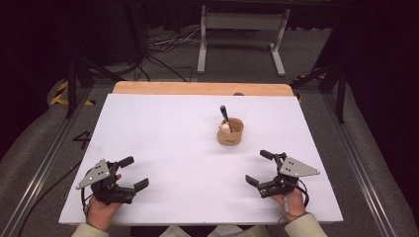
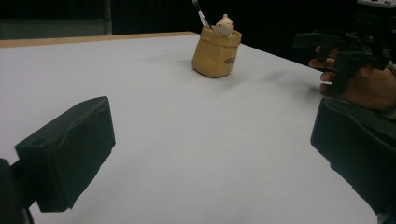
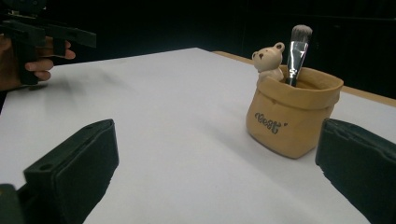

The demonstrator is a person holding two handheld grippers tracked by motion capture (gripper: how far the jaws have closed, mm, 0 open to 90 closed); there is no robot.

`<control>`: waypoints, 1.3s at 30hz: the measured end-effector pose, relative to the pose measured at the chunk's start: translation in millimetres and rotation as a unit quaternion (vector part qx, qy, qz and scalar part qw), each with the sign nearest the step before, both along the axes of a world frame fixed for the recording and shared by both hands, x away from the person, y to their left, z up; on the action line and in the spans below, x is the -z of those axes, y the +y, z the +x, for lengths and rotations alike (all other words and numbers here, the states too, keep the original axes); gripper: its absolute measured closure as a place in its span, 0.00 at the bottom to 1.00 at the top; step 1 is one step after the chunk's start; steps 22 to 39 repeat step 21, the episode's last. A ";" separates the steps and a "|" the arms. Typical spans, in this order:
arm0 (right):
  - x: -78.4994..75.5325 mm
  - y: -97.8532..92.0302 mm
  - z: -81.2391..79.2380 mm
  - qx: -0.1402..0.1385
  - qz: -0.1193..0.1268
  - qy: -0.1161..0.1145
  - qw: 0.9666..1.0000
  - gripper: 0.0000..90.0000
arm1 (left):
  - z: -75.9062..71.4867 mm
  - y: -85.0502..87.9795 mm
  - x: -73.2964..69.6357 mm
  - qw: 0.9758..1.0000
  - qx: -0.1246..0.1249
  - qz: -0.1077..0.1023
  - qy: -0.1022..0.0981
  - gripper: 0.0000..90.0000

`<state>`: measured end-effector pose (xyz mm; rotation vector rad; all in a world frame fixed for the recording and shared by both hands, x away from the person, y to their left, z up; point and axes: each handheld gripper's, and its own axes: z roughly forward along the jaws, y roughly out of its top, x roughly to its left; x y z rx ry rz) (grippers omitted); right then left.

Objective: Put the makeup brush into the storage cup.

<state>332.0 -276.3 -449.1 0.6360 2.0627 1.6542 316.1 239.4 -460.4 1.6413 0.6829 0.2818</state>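
Two open tools, left tool (image 1: 133, 173), right tool (image 1: 259, 168), one pot (image 1: 230, 131), one brush (image 1: 223, 113)

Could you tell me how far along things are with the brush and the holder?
Nothing looks started. The brush stands in the tan holder beside its bear figure. Left gripper and right gripper are open, empty, near the table's front edge. Any handling remains.

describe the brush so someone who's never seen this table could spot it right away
On the white table, look right of centre toward the far edge for a tan sack-shaped pot. The brush stands in it beside a small cream bear figure. It is the tall one, with a shiny metal collar and a soft rounded tuft on top.
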 end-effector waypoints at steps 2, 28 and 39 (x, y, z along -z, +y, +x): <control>2.6 0.9 -0.5 0.004 -0.003 0.007 1.000 0.00 | -0.2 -0.8 0.2 1.000 0.001 0.000 0.001 0.00; 6.5 2.5 -1.2 0.012 0.000 0.018 1.000 0.00 | 0.9 -2.6 1.6 1.000 0.010 -0.005 0.003 0.00; 6.5 2.5 -1.2 0.012 0.000 0.018 1.000 0.00 | 0.9 -2.6 1.6 1.000 0.010 -0.005 0.003 0.00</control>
